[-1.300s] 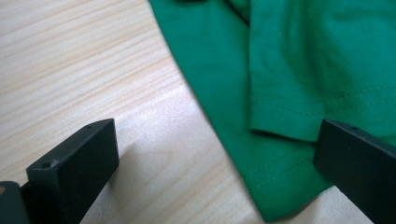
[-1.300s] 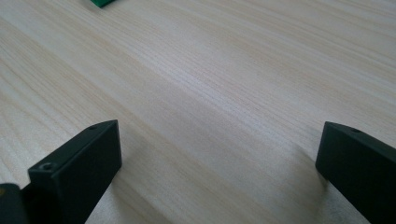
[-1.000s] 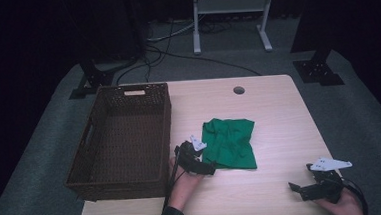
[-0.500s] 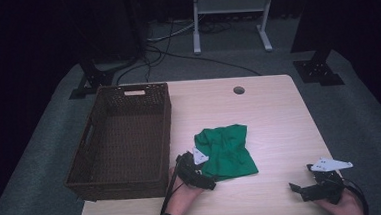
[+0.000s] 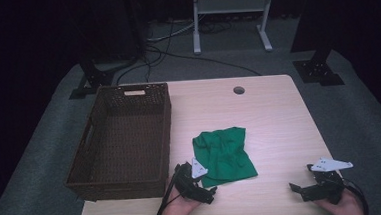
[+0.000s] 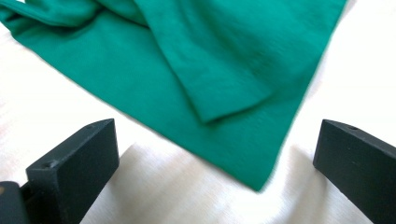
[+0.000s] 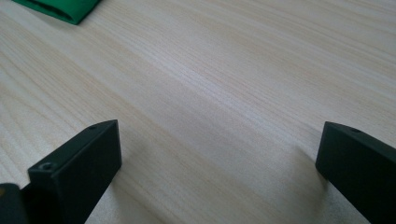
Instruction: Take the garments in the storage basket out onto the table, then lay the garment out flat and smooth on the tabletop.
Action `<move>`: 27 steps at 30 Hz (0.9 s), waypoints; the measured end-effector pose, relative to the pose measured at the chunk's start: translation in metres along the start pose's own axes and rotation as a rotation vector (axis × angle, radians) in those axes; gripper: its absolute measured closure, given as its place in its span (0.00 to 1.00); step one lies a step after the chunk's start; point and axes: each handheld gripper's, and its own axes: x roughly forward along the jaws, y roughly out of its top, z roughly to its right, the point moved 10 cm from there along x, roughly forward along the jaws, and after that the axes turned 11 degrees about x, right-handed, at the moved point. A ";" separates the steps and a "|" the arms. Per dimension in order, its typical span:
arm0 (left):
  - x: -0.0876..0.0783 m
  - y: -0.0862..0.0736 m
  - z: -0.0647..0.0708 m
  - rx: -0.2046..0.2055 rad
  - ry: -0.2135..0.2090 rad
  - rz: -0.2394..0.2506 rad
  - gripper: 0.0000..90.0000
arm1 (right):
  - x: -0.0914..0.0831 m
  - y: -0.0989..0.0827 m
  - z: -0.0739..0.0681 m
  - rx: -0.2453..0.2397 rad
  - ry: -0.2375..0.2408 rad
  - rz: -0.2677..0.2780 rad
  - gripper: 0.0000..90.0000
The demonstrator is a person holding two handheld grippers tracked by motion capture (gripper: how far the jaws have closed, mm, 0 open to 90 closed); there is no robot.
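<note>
A green cloth [image 5: 224, 154] lies rumpled on the wooden table [image 5: 274, 117], right of the basket. My left gripper [image 5: 201, 180] sits at the cloth's near-left corner, close to the table's front edge. In the left gripper view its jaws stand wide apart and the left gripper [image 6: 215, 158] holds nothing. The cloth [image 6: 196, 60] lies just ahead, its folded corner pointing between the jaws. My right gripper [image 5: 301, 179] rests open near the front right corner, well apart from the cloth. In the right gripper view the right gripper [image 7: 217, 163] faces bare wood, with a tip of the cloth [image 7: 60, 7] at the top left.
A dark wicker basket [image 5: 166, 134] stands on the left part of the table with nothing visible inside. A round cable hole [image 5: 238, 90] sits near the far edge. Beyond the table are dark stand feet and cables on grey carpet.
My left gripper has drawn back toward the table's front edge. The green cloth has shifted a little nearer and left with it. The right gripper has stayed put.
</note>
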 end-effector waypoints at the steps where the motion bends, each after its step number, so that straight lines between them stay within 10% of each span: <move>1: -0.001 -0.001 0.001 0.003 -0.001 0.000 0.00 | 0.000 0.000 0.000 0.000 0.000 0.000 0.00; 27: -0.005 -0.004 0.005 0.014 -0.012 0.001 0.00 | -0.007 0.022 -0.014 -0.014 0.053 0.018 0.00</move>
